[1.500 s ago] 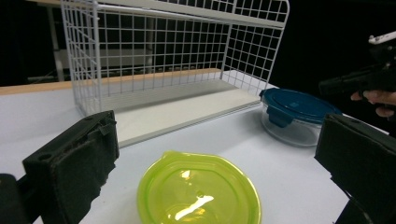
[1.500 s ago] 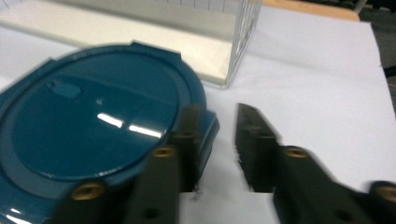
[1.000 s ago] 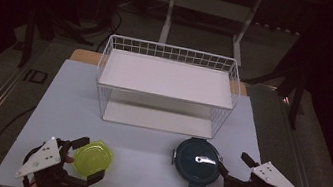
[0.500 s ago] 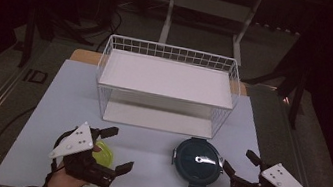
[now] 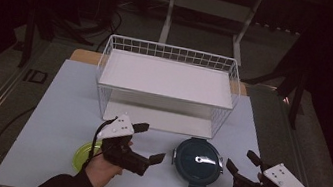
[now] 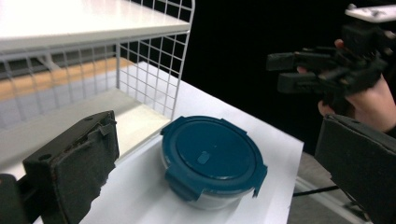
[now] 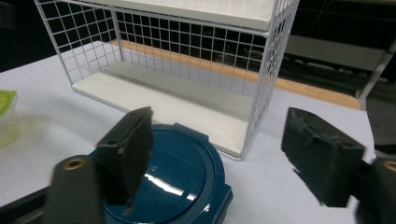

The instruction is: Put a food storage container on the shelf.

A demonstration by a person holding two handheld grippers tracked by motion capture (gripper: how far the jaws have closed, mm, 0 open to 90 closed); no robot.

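Now, in the high view, the left gripper (image 5: 149, 144) has moved from over the green container (image 5: 83, 153) toward the middle of the table, so that it sits just at nine o'clock of the blue lidded container (image 5: 198, 163); a second ago it lay around the green one. The right gripper (image 5: 242, 165) has stayed at about three o'clock of the blue container, jaws spread and empty. The wire rack (image 5: 165, 86) stands at twelve o'clock, both its shelves bare. The blue container's lid is on, so its contents are hidden.

Next, the left gripper view: the left gripper (image 6: 219, 154) has its jaws wide apart, holding nothing, with the blue lidded container (image 6: 212, 158) between and beyond them on the white table (image 6: 275, 154).

Lastly, the right gripper view: the right gripper (image 7: 224, 154) is spread open and empty above the blue lidded container (image 7: 177, 186); whether a jaw touches the lid I cannot tell. The green container (image 7: 7, 119) shows at nine o'clock, the wire rack (image 7: 187, 60) at twelve.
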